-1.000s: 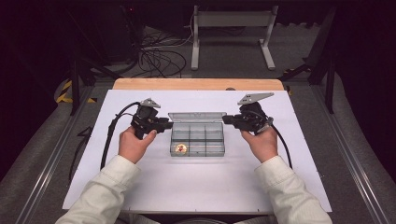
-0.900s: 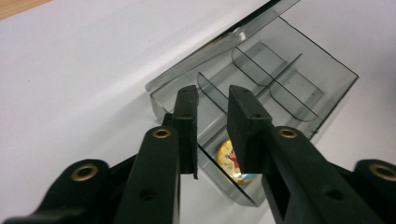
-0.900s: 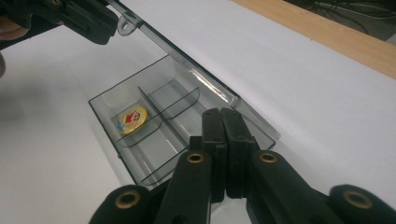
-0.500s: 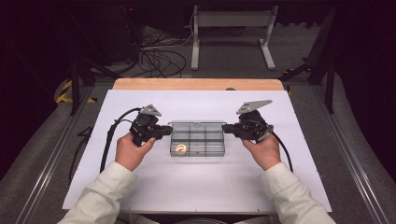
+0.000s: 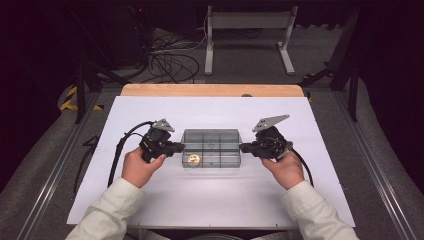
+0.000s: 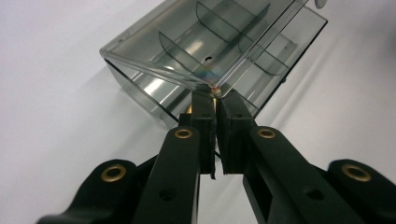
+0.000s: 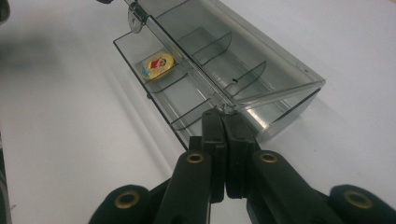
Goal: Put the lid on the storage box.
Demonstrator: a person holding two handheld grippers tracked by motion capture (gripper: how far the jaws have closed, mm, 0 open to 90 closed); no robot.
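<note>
A dark workroom, cables (image 5: pixel 170 62) trailing across the floor behind, frames a white surface (image 5: pixel 210 200) where a person in pale sleeves works a clear plastic compartment box (image 5: pixel 211 148) set at its middle. The left hand-held gripper (image 5: pixel 176 147) meets the box's left end and the right hand-held gripper (image 5: pixel 245 147) its right end. In the left gripper view the jaws, which have just been closing, stand nearly together and pinch the corner edge of the box's transparent lid (image 6: pixel 196 42), which lies partly raised over the dividers. In the right gripper view the jaws are pressed fully together at the lid's (image 7: pixel 243 60) opposite corner; whether they grip the edge or merely brace against it cannot be told. A small round badge with a cartoon picture (image 7: pixel 158 66) lies in one front compartment, toward the box's left end.

The step in hand appears to be working the lid on its hinge, both ends taken at once. The next move likely calls for swinging the two ends together at an even pace, so the thin lid does not twist or slip from the narrow grips and the light box stays put.
</note>
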